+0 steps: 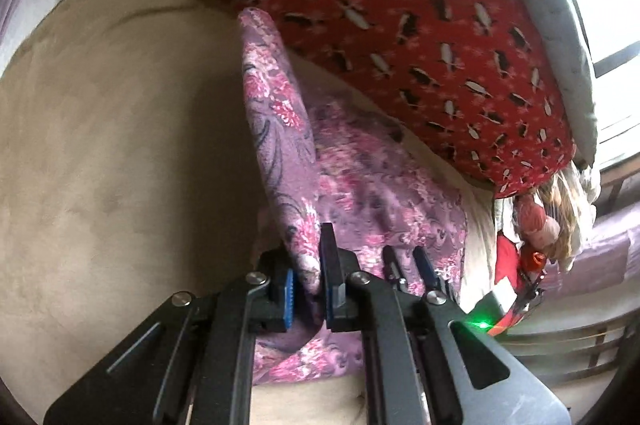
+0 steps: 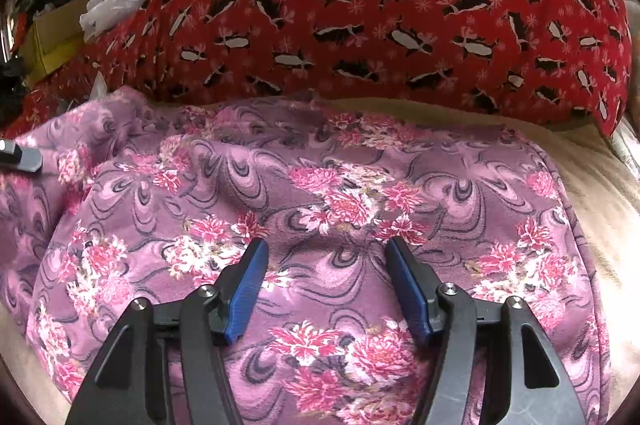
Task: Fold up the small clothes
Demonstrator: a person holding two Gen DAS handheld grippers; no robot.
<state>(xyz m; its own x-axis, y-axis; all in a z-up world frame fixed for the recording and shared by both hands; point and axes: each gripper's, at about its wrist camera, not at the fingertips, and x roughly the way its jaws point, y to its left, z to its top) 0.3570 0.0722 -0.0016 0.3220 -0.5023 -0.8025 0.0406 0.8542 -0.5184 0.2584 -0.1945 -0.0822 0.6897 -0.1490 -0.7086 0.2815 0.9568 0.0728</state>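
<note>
A purple cloth with pink flowers [image 1: 360, 177] lies on a beige bed sheet [image 1: 120, 145]. My left gripper [image 1: 306, 265] is shut on a fold of it, and a raised ridge of cloth runs from the blue pads up and away. The rest lies spread flat [image 2: 320, 165]. My right gripper [image 2: 326, 245] stands open just above the spread cloth, its blue pads wide apart with nothing pinched. Its fingers also show in the left wrist view [image 1: 405, 259], to the right of the held fold. Part of the left gripper [image 2: 20, 157] shows at the left edge of the right wrist view.
A big red cushion with a black-and-white pattern [image 2: 360, 5] lies along the far side of the cloth. Beige sheet [image 2: 592, 185] shows to the right. A box and a white plastic bag [image 2: 108, 9] sit at the back left. Clutter and a window [image 1: 608, 57] are at the right.
</note>
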